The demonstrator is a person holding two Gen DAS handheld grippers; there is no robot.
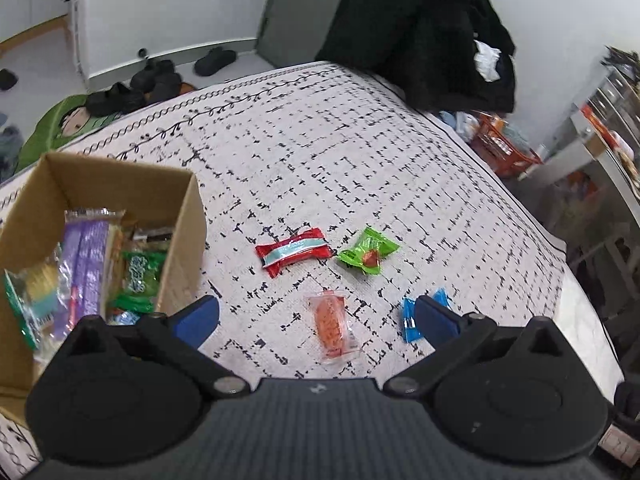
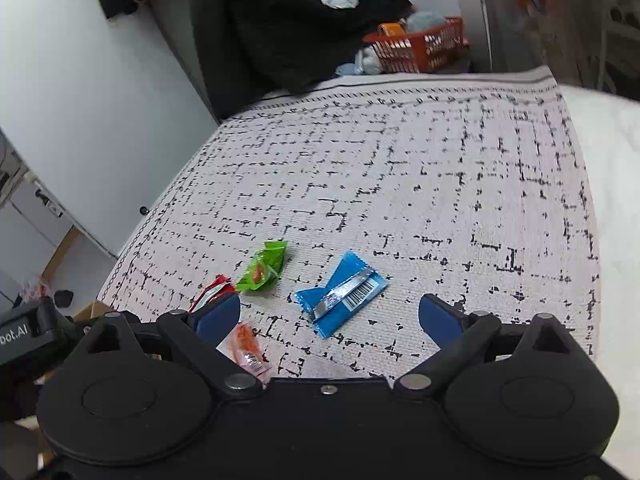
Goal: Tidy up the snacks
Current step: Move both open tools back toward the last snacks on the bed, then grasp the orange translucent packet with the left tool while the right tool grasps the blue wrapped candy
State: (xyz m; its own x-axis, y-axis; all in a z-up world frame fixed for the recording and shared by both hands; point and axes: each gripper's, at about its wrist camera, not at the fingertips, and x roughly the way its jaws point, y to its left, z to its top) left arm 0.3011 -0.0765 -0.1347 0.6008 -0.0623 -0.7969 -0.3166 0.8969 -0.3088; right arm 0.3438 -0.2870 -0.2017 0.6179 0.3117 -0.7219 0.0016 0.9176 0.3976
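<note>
Several snack packets lie on the patterned cloth: a red packet (image 1: 294, 251), a green packet (image 1: 368, 251), a clear packet with orange contents (image 1: 332, 326) and a blue packet (image 1: 412, 322). My left gripper (image 1: 316, 320) is open and empty above the orange packet. A cardboard box (image 1: 176, 216) with several snacks inside stands at the left. In the right wrist view my right gripper (image 2: 330, 316) is open and empty just short of the blue packet (image 2: 342, 294), with the green packet (image 2: 264, 268), red packet (image 2: 210, 294) and orange packet (image 2: 248, 348) to its left.
A black heap of clothes (image 1: 424, 28) sits at the far end of the cloth. An orange basket (image 2: 420, 46) stands beyond it. Shoes (image 1: 152, 80) lie on the floor past the left edge. The table edge (image 2: 612, 200) runs along the right.
</note>
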